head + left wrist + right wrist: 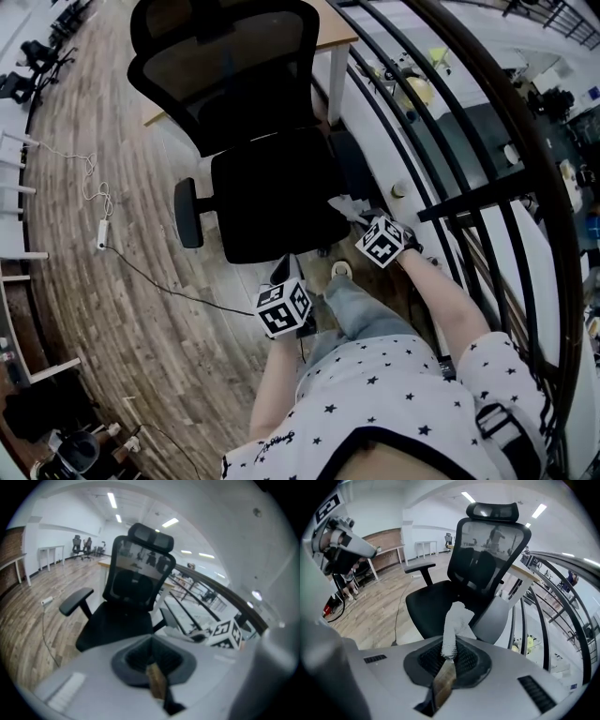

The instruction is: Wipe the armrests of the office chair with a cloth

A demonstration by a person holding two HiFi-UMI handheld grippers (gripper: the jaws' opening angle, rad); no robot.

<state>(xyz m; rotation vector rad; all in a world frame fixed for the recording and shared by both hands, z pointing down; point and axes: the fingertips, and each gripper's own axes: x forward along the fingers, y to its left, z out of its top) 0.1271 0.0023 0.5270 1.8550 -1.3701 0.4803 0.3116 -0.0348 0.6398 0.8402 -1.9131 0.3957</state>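
Chair (pixel 272 187) on floor (pixel 141 309), front toward person. Bench (pixel 336 33) behind it, railing (pixel 487 192) right, power strip (pixel 102 233) on floor left. Left gripper (pixel 284 274) before seat edge; right gripper (pixel 362 220) beside seat's right side.

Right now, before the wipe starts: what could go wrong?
1. The right gripper pinches only one end of the cloth; dragging along an armrest may pull it free.
2. The railing stands close beside the near armrest; the gripper could knock a bar.
3. The left gripper is shut, empty, off the chair, which might turn when pressed.
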